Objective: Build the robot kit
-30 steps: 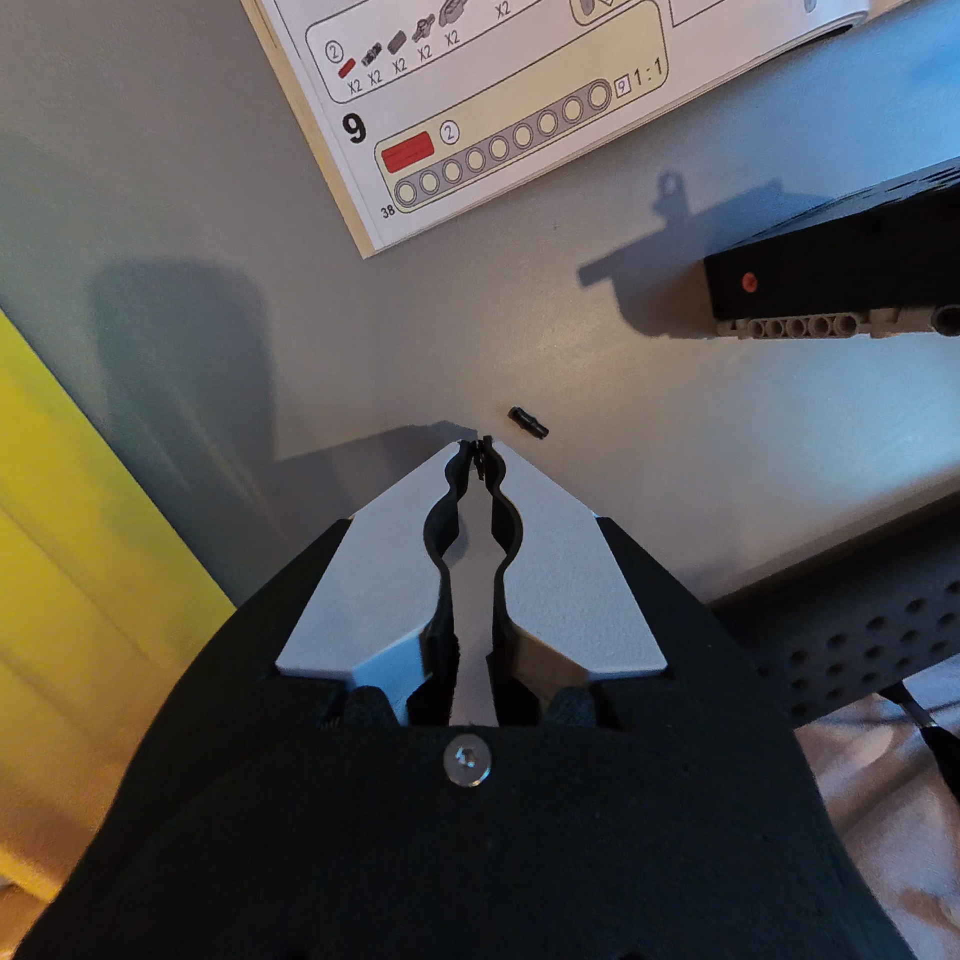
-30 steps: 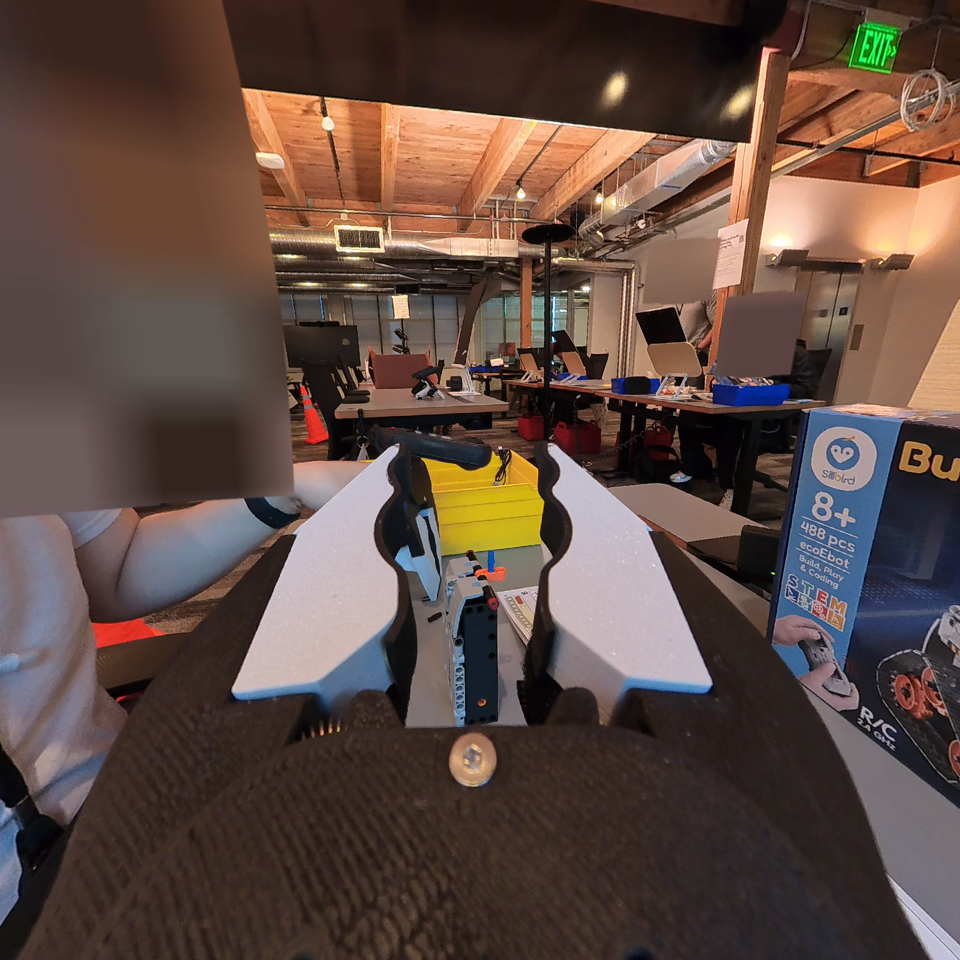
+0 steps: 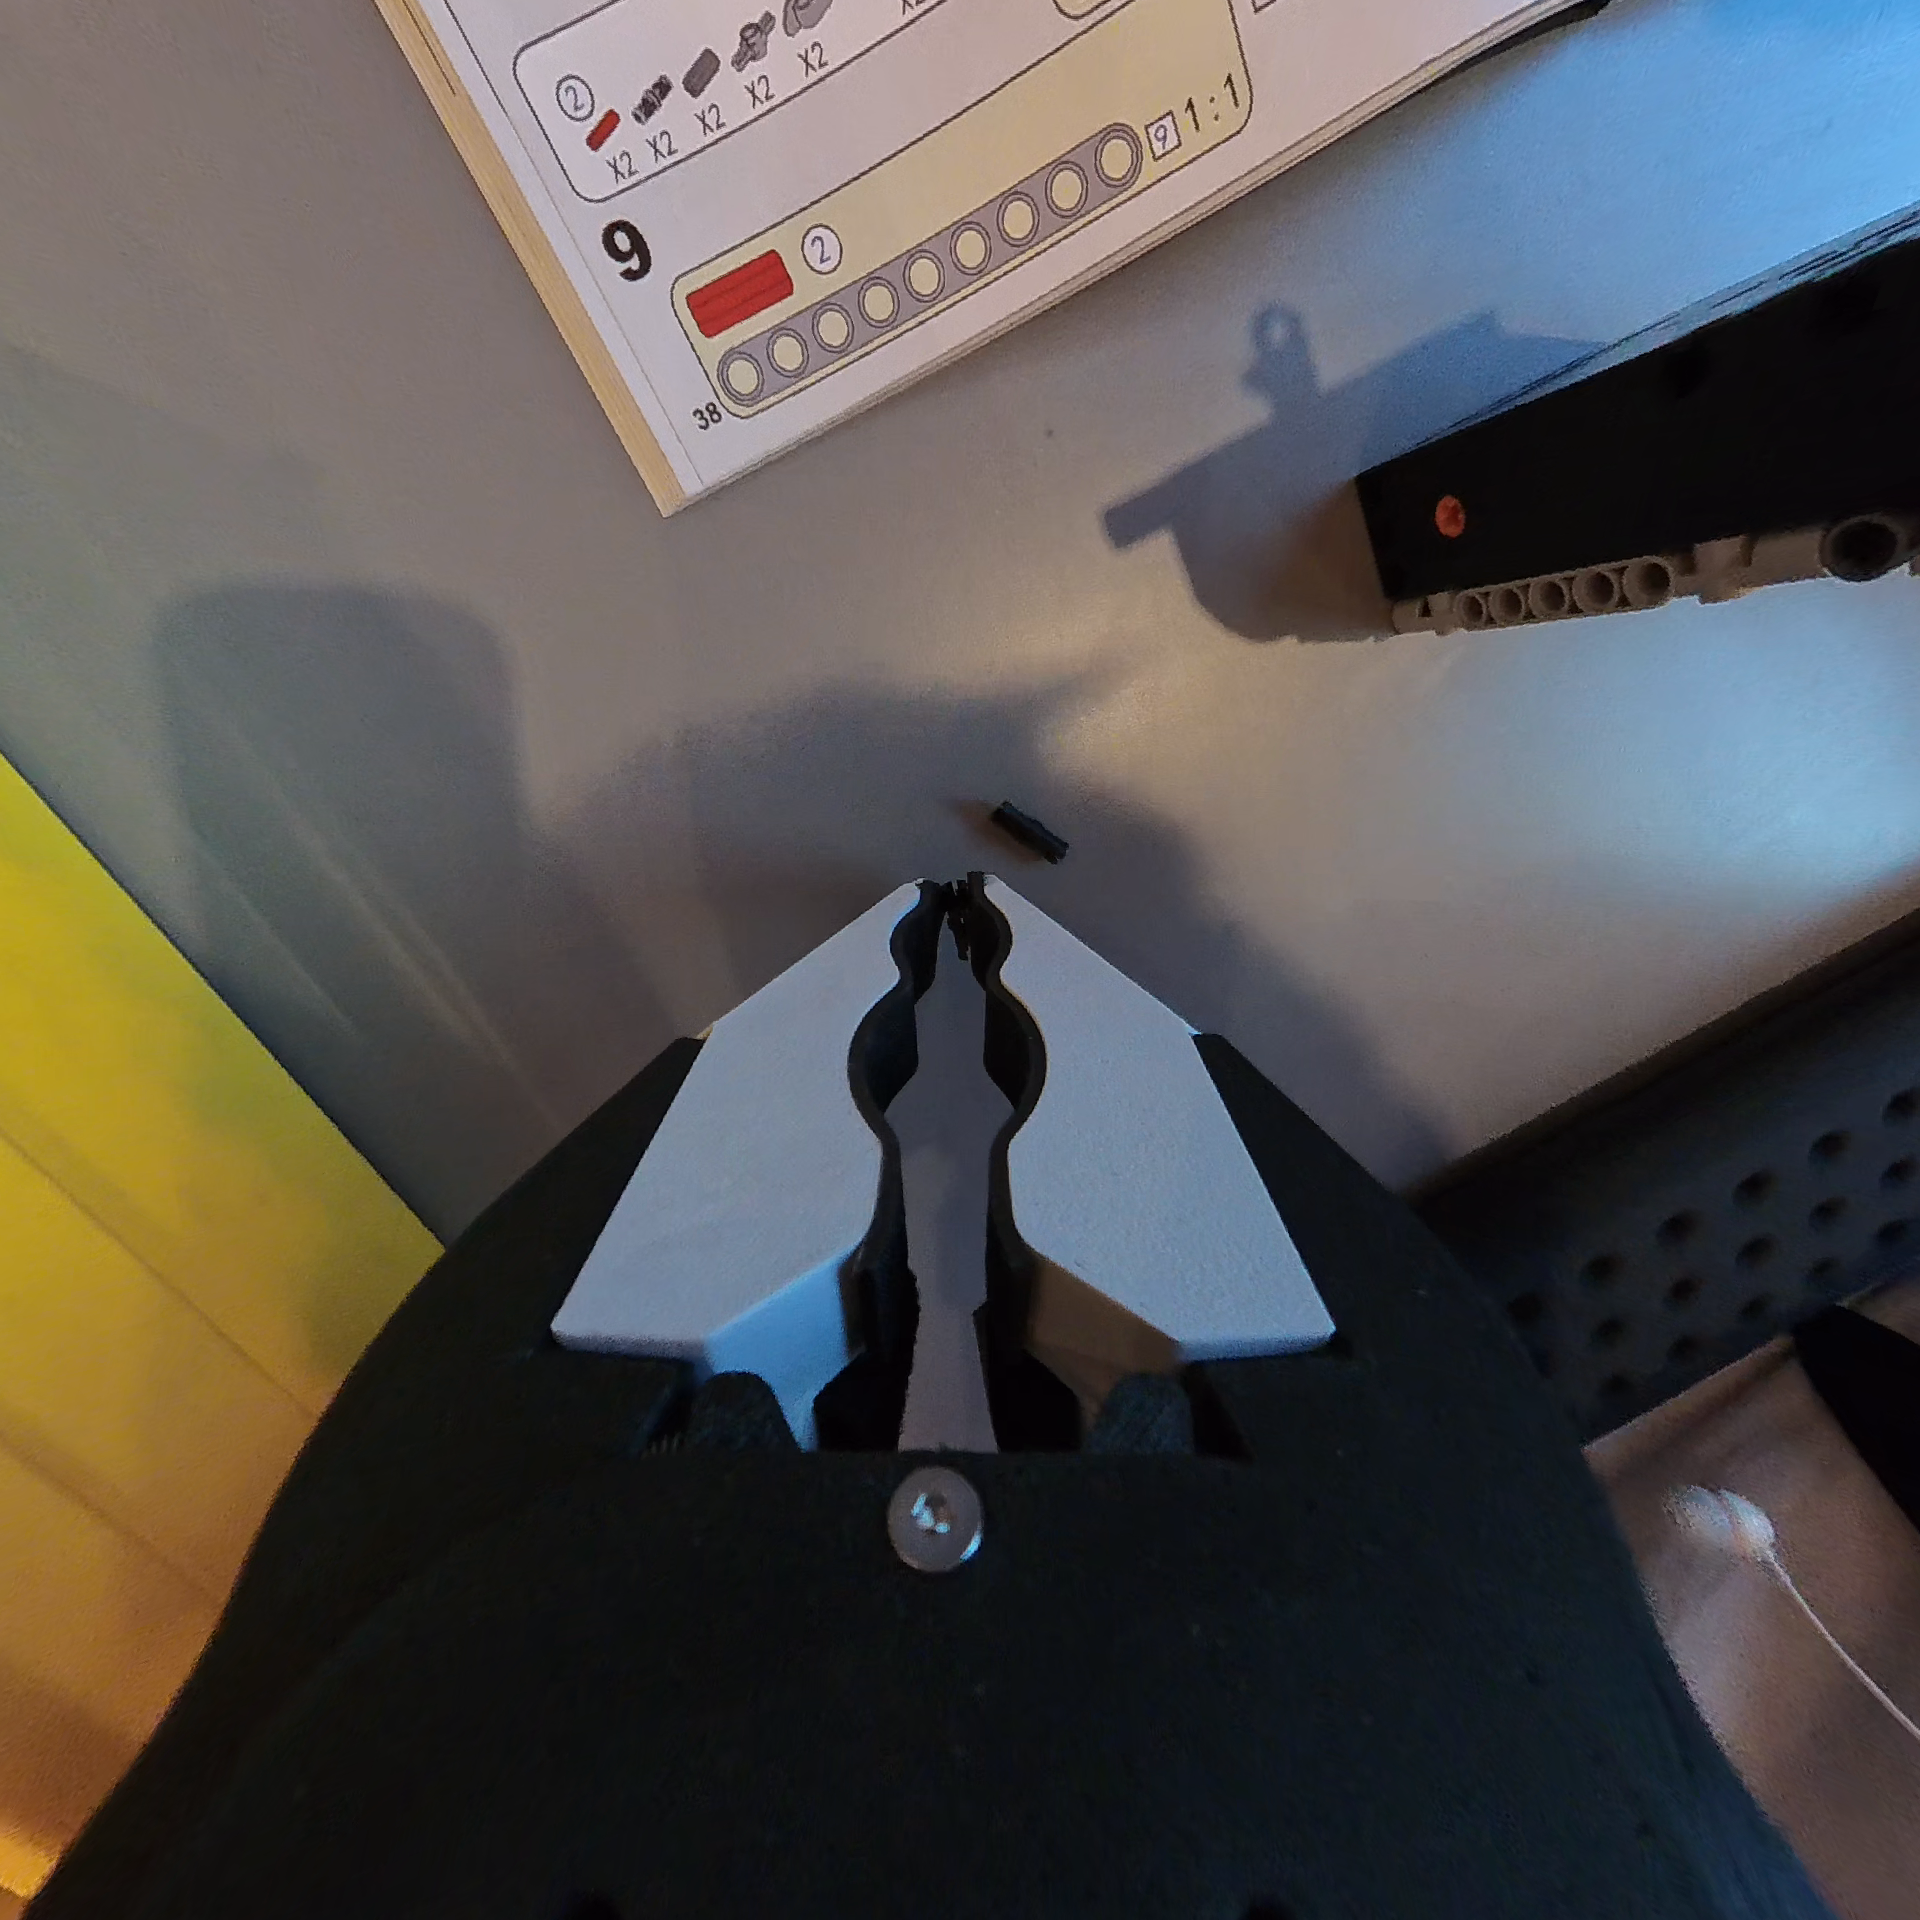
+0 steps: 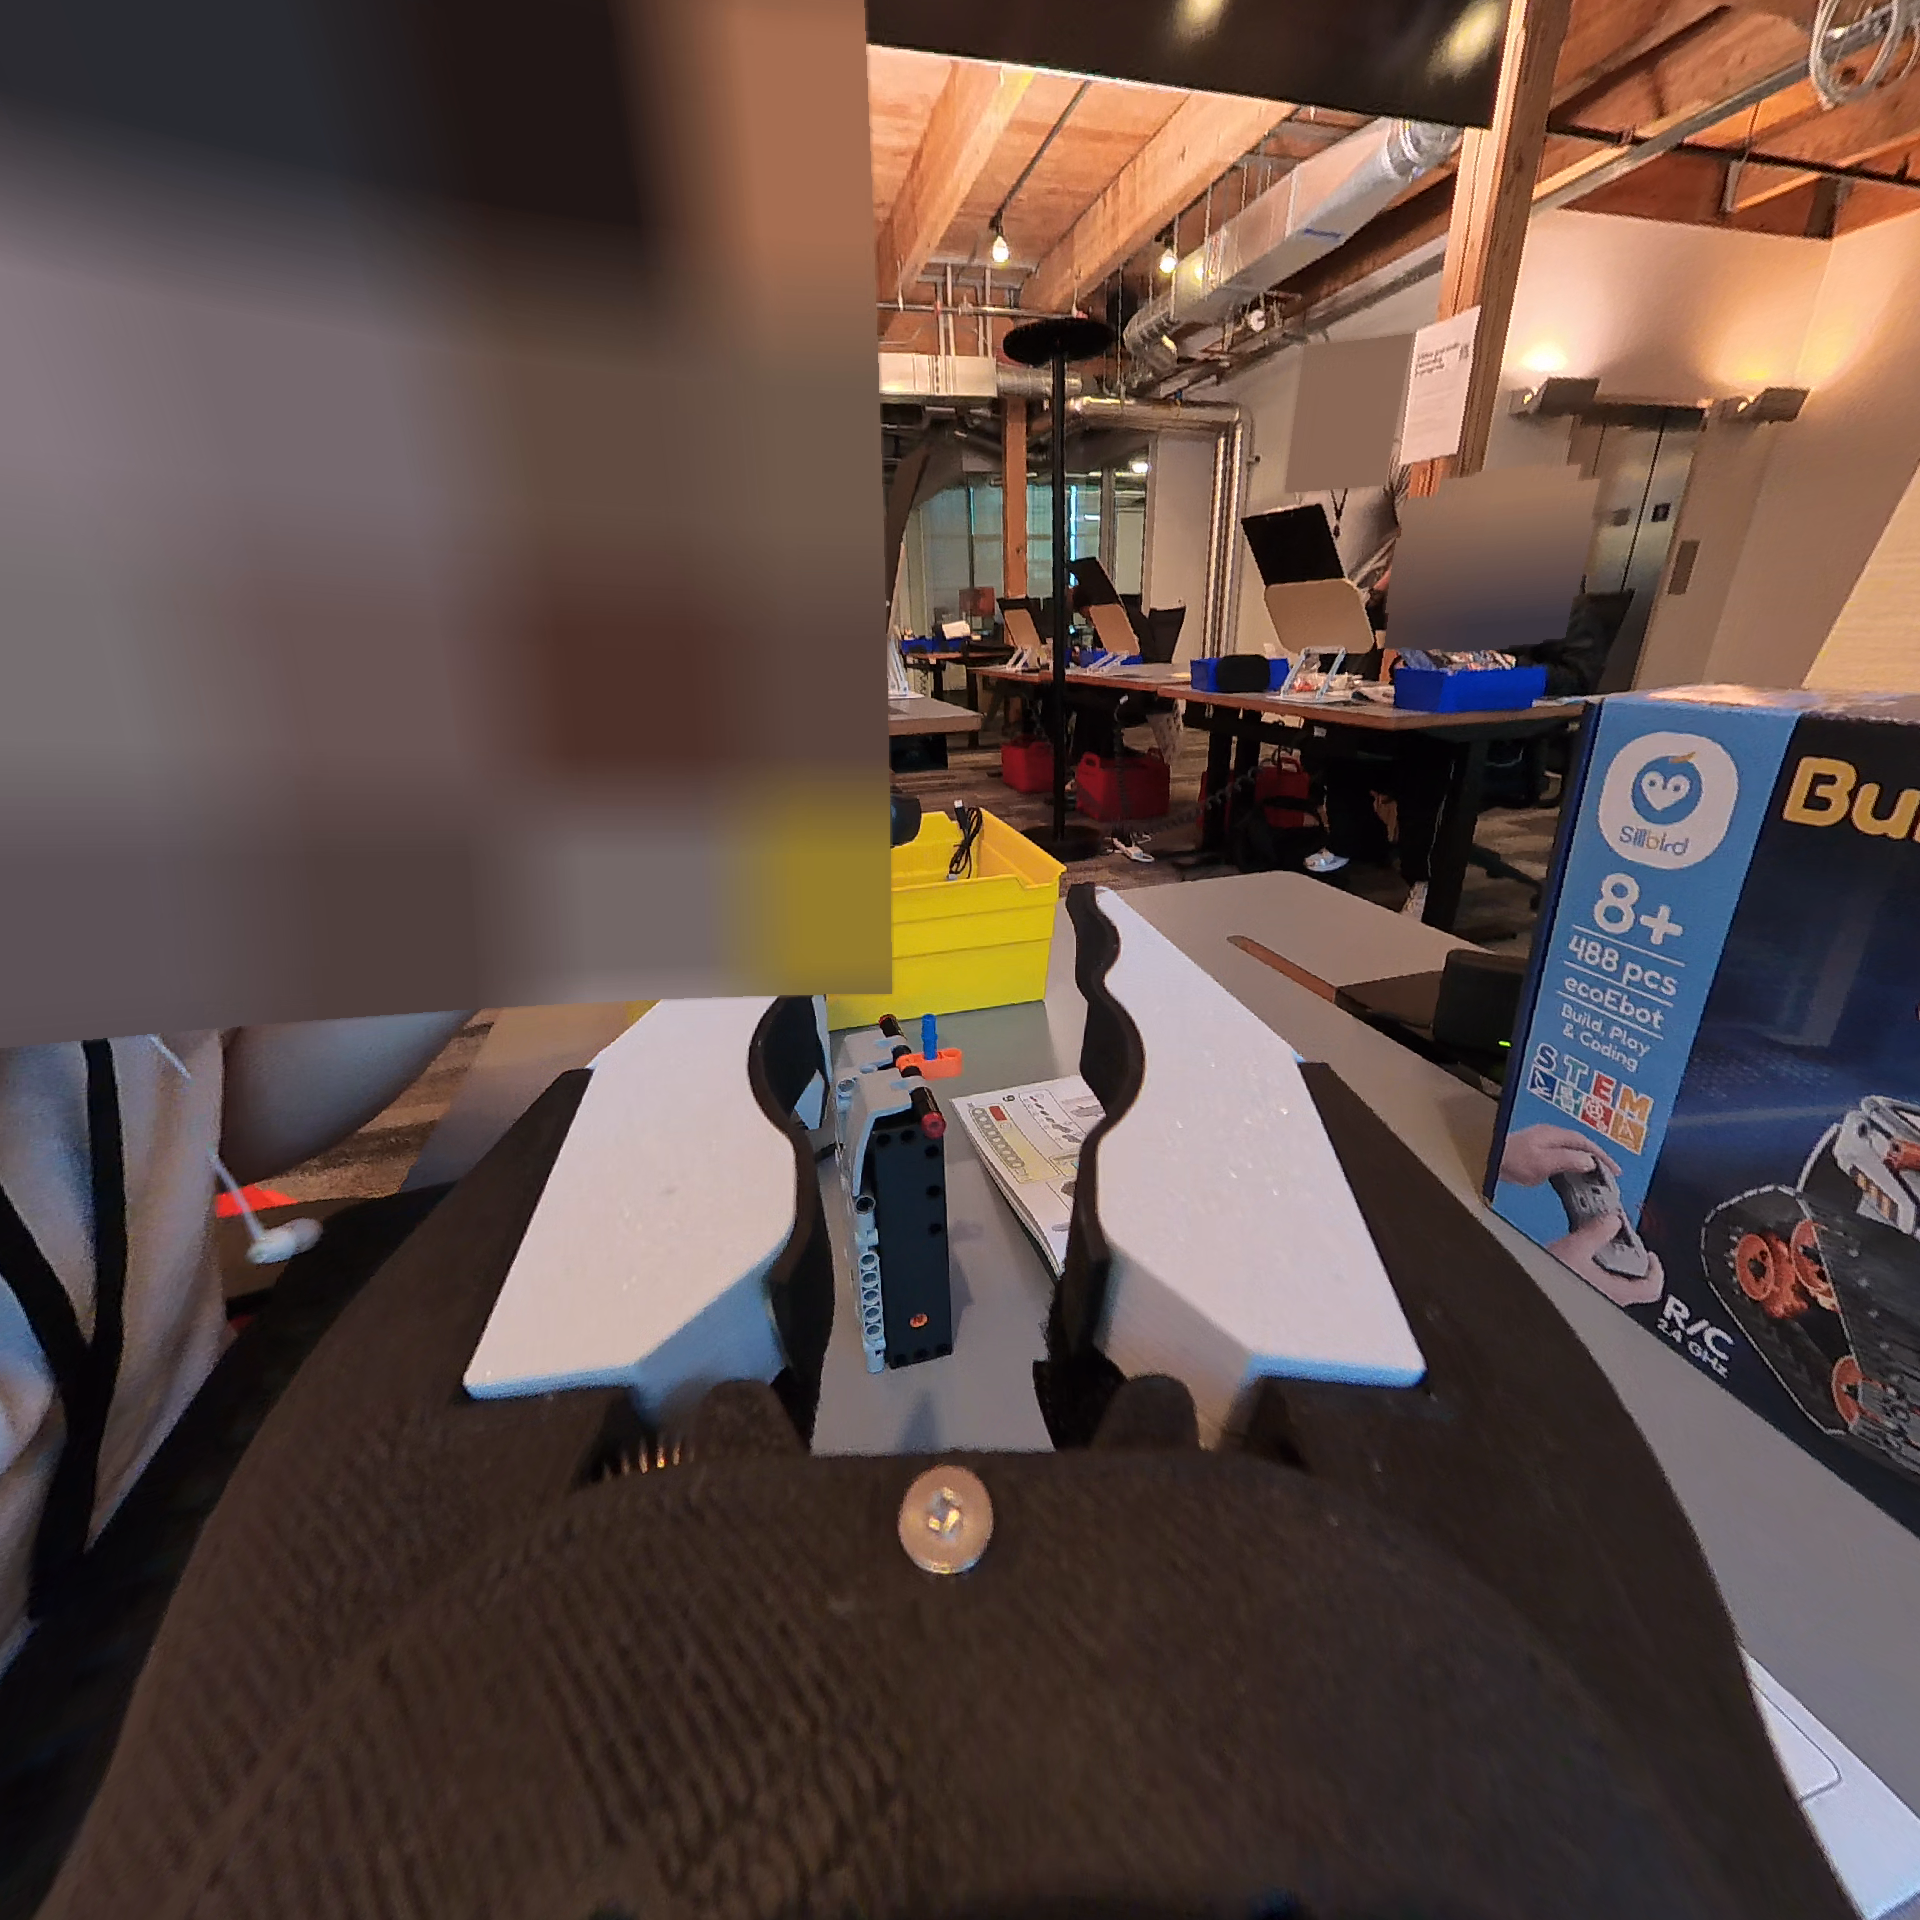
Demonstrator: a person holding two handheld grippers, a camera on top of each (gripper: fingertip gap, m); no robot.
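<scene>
- Grey matte tabletop [image 3: 1351, 831] carried an open printed instruction booklet [image 3: 935, 156], a yellow plastic bin [image 3: 156, 1091] and a boxed building kit [image 4: 1714, 1039].
- My left tongs [image 3: 961, 896] were clenched on a tiny black part, which looked like a pin; a second short black plastic pin [image 3: 1029, 831] lay just beside the tips.
- My right tongs [image 4: 940, 971] stood released, framing the black-and-grey brick assembly [image 4: 904, 1226] without touching it.
- Judgement: hold the pinch firm and align squarely before any insertion.

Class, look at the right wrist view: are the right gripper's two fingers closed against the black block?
No: the right gripper stands open, its fingers apart on either side of the black block, which rests on the grey table.
</scene>
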